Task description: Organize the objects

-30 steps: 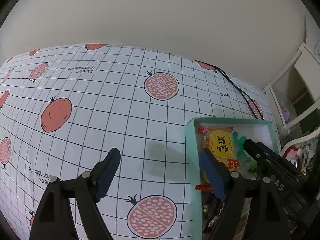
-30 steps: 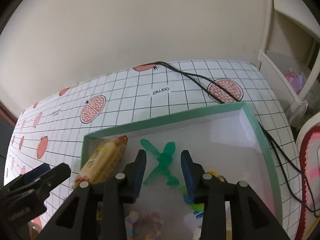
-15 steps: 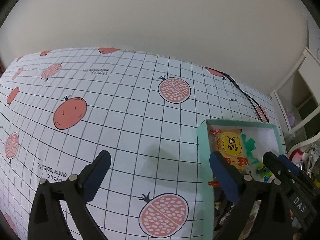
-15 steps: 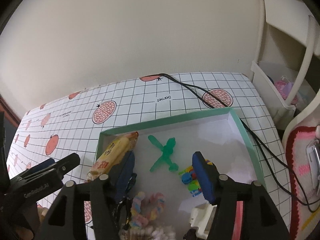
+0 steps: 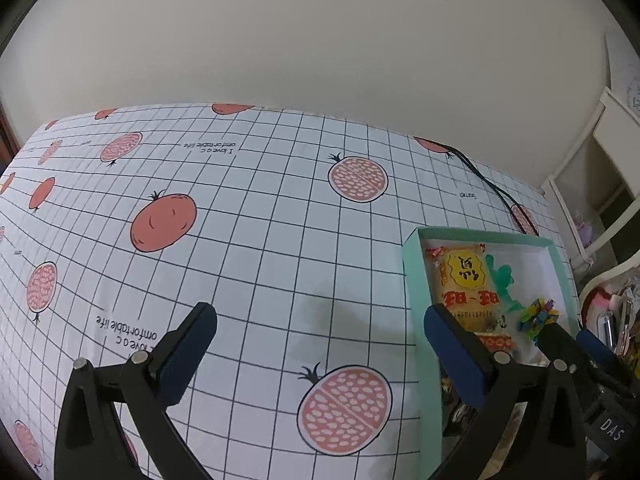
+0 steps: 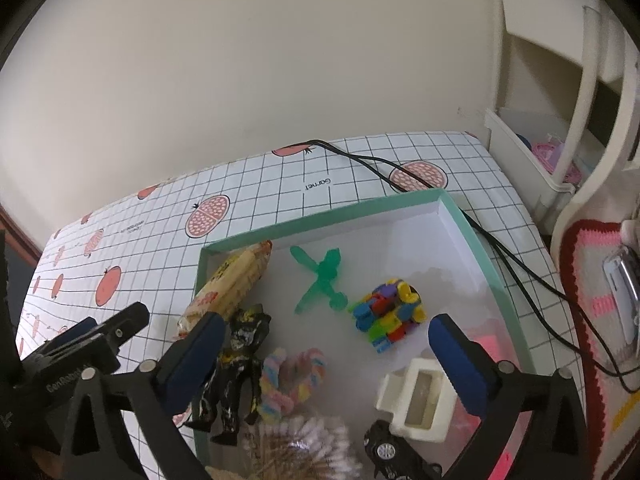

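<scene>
Box (image 6: 476, 248), green-rimmed, on counter (image 5: 256, 240), holds snack pack (image 6: 236, 280) at 10 o'clock, green toy (image 6: 320, 276) center, colored blocks (image 6: 388, 312) at 3. Left tongs (image 5: 320, 344) and right tongs (image 6: 324, 344) both released, empty.

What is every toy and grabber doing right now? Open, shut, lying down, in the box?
left gripper: open, empty, above the tablecloth.
right gripper: open, empty, above the box.
green box: open, no lid on it.
snack pack: lying in the box, by its wall.
green toy plane: lying flat in the box.
colourful block toy: in the box, curled up.
black figure: lying down in the box.
</scene>
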`<state>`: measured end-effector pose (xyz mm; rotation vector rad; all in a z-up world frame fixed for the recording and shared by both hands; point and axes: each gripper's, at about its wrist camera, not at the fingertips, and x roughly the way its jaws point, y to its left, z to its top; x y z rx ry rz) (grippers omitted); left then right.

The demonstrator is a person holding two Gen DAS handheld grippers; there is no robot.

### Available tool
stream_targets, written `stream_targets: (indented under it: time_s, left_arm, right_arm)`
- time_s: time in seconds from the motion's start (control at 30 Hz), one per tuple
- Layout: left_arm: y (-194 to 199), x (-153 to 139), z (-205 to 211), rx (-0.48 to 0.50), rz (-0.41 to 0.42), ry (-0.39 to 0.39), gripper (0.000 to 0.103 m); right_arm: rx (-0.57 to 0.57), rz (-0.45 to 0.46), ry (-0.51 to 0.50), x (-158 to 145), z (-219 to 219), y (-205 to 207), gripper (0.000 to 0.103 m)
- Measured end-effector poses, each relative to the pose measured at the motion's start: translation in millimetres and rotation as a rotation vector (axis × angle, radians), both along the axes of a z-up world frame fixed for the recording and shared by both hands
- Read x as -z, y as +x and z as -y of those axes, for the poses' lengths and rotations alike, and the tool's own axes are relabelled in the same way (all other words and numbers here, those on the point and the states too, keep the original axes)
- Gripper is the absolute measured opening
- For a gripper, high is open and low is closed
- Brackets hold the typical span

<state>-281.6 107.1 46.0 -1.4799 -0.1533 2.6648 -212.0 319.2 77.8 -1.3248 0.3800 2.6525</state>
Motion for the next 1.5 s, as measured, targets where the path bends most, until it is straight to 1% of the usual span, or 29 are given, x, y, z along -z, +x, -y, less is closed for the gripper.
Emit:
stream_targets:
  time_s: [0.17, 0.33, 0.43, 0.57, 0.7, 0.83, 0.9, 1.03, 1.1, 1.2, 1.3, 1.5]
  left_arm:
    - [9, -2, 4, 0.0, -0.004, -0.015, 0.103]
    - [23, -14, 7, 0.008, -0.029, -0.032, 0.103]
    - [33, -22, 10, 0.024, -0.043, -0.02, 0.103]
    - [45, -31, 17, 0.019, -0.067, -0.002, 0.103]
    - [61, -40, 21, 0.021, -0.095, -0.027, 0.103]
    - [79, -45, 22, 0.053, -0.113, -0.05, 0.103]
    - [87, -46, 25, 0.068, -0.115, -0.04, 0.103]
    - [102, -51, 32, 0.052, -0.107, 0.0, 0.103]
    - [108, -53, 33, 0.041, -0.11, 0.005, 0.103]
    - [123, -58, 34, 0.031, -0.121, -0.031, 0.103]
    - [136, -57, 33, 0.042, -0.13, -0.069, 0.103]
    - [161, -56, 36, 0.064, -0.102, -0.045, 0.103]
  right_arm:
    - [0.016, 0.011, -0.001, 1, 1, 10, 0.103]
    - [0.02, 0.016, -0.007, -3, 3, 21, 0.103]
    - [0.023, 0.012, -0.012, -7, 6, 28, 0.103]
    - [0.022, 0.008, -0.013, -14, 13, 41, 0.103]
    - [0.029, 0.008, -0.004, -20, 20, 58, 0.103]
    - [0.02, 0.022, 0.002, -22, 28, 76, 0.103]
    - [0.009, 0.037, 0.006, -22, 33, 84, 0.103]
    - [-0.001, 0.047, 0.023, -26, 43, 102, 0.103]
    - [-0.002, 0.049, 0.03, -29, 47, 111, 0.103]
    - [0.001, 0.052, 0.029, -33, 50, 124, 0.103]
    - [0.008, 0.05, 0.024, -37, 53, 136, 0.103]
    - [0.016, 0.061, 0.021, -35, 60, 156, 0.103]
